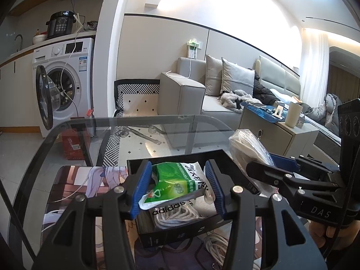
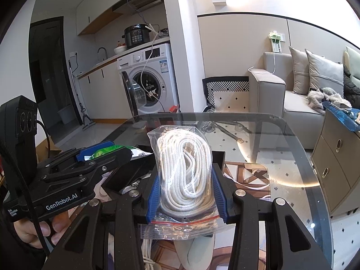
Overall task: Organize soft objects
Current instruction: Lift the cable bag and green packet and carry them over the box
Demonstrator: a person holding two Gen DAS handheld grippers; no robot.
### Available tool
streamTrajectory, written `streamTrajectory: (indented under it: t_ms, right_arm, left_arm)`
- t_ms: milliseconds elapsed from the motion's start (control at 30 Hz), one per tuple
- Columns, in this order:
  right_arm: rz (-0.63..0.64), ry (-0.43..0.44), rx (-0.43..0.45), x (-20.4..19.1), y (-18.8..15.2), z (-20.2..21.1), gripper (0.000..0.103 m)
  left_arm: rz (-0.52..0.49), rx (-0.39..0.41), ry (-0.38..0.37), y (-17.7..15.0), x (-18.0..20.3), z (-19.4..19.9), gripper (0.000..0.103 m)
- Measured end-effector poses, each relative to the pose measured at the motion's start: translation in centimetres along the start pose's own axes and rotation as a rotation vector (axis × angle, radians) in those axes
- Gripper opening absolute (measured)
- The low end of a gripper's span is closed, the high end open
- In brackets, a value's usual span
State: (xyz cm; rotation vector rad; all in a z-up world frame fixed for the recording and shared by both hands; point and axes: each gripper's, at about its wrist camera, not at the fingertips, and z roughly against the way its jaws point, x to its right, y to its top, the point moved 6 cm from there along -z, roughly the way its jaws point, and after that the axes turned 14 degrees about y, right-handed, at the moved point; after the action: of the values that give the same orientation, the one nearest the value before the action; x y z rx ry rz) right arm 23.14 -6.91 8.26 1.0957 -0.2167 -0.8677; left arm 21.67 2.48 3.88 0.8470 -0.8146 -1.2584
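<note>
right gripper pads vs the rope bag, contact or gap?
Touching. The right wrist view shows both blue pads pressed against the sides of the rope bag, held in the right gripper.

Glass table (image 2: 292, 157) under black box (image 1: 180, 229)

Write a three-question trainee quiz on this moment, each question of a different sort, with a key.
1. True or false: the left gripper holds a green and white packet above the black box.
2. What does the right gripper hold? A) a loose sock B) a clear zip bag of white rope C) a phone
3. Fill in: the box stands on a ___ table.

Key: 1 true; 2 B; 3 glass
</note>
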Motion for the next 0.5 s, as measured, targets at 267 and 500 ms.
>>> streamTrajectory:
  t_ms: [267,500]
  right_arm:
    - [0.017,-0.009,-0.041,0.8,-0.2,-1.8,0.042]
    - [0.024,-0.016,-0.071,1.2,-0.4,-2.9,0.042]
  left_arm:
    - [0.000,-0.025,0.004,-0.1,0.2,-1.4,0.049]
    - [0.001,-0.047,0.002,-0.6,0.2,-2.4,0.049]
